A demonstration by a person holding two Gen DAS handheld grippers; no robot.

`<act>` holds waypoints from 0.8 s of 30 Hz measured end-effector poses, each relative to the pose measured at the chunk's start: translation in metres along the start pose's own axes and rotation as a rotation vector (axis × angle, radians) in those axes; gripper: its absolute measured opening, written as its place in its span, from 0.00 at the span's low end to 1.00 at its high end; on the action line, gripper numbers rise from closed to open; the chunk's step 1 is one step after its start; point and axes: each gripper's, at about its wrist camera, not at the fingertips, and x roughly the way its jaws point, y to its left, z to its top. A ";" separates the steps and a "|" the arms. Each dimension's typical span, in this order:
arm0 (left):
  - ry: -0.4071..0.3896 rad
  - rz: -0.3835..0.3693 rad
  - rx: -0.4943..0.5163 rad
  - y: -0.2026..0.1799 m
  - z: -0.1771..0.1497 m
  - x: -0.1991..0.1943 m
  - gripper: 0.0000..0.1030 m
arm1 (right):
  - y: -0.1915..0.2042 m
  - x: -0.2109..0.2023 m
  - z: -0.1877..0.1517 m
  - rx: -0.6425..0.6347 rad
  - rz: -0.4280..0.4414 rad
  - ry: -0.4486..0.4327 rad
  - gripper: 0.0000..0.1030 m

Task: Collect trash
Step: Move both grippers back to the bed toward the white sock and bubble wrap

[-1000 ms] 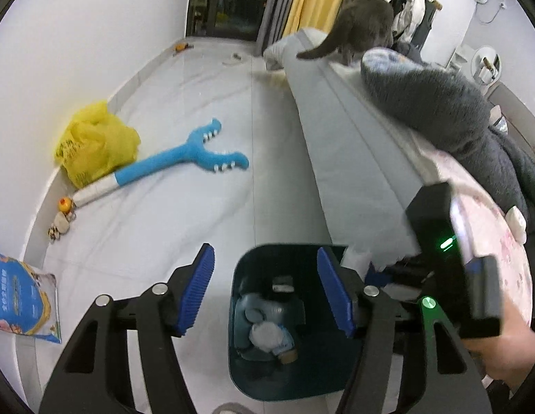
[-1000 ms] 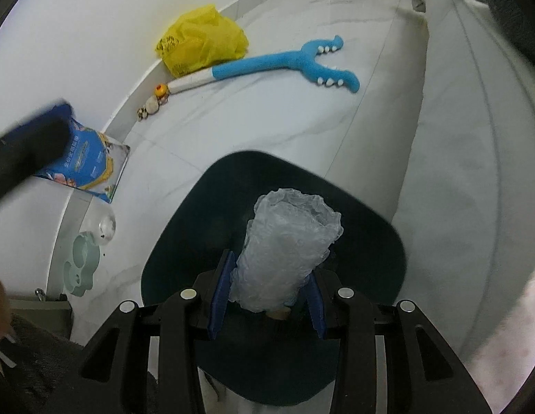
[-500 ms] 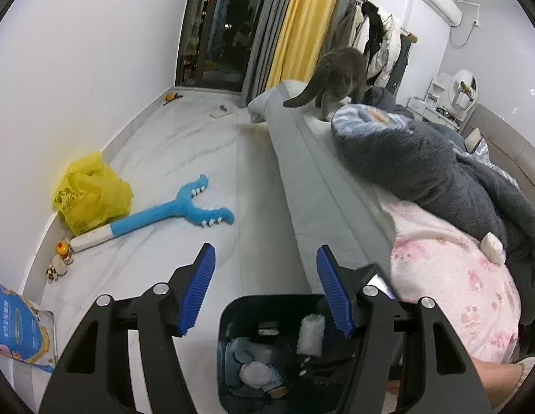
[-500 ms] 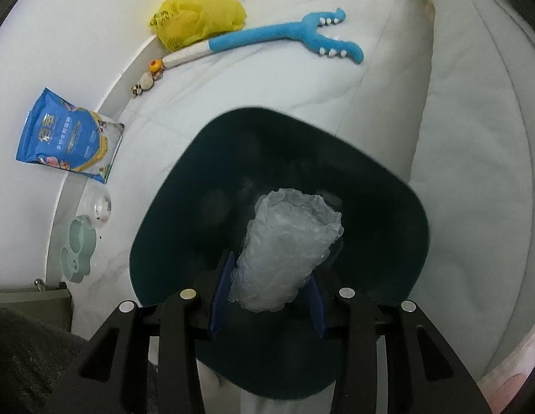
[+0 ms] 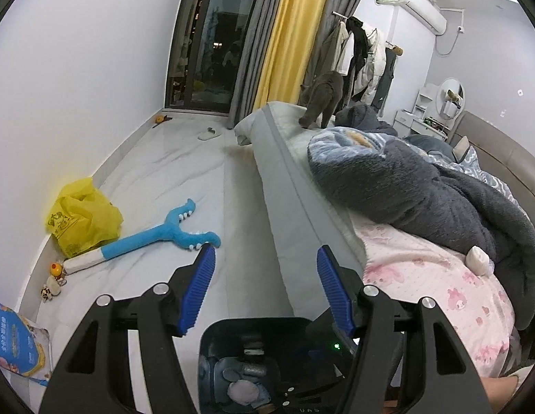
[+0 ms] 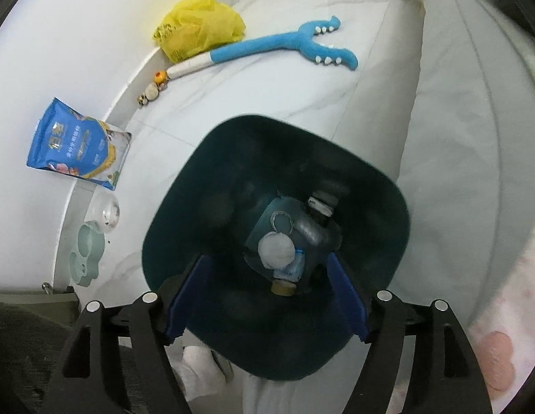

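Note:
A dark teal trash bin (image 6: 388, 186) stands on the floor beside the bed. At its bottom lies trash: a white crumpled wad (image 6: 276, 250), a bottle and dark scraps. My right gripper (image 6: 266, 258) points steeply down into the bin's mouth. Its jaws are opening and nothing is between the blue pads (image 6: 346, 293). My left gripper (image 5: 264, 252) hangs open and empty above the bin (image 5: 233, 326), aimed across the room. Part of the right gripper, with a green light (image 5: 335, 346), shows over the bin in the left wrist view.
A yellow plastic bag (image 5: 81, 217) and a blue plush toy (image 5: 164, 231) lie on the floor by the wall. A blue pouch (image 6: 77, 145), a glass bowl (image 6: 107, 212) and a pale green dish (image 6: 88, 252) sit nearer. The bed (image 5: 422, 276) carries a grey blanket and a cat (image 5: 322, 100).
The right gripper's pads have spread and the crumpled clear plastic they held is gone from between them, over the bin. The left gripper has risen and tipped up.

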 end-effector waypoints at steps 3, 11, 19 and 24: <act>-0.006 -0.007 0.004 -0.008 0.003 0.001 0.63 | -0.003 -0.013 -0.001 0.007 0.019 -0.032 0.75; -0.018 -0.013 0.006 -0.024 0.009 0.006 0.68 | -0.013 -0.050 -0.007 0.010 0.034 -0.119 0.76; -0.016 -0.018 0.011 -0.041 0.011 0.015 0.75 | -0.028 -0.097 -0.016 -0.005 0.022 -0.273 0.80; -0.018 -0.025 0.027 -0.059 0.013 0.020 0.80 | -0.048 -0.116 -0.023 0.024 0.008 -0.330 0.80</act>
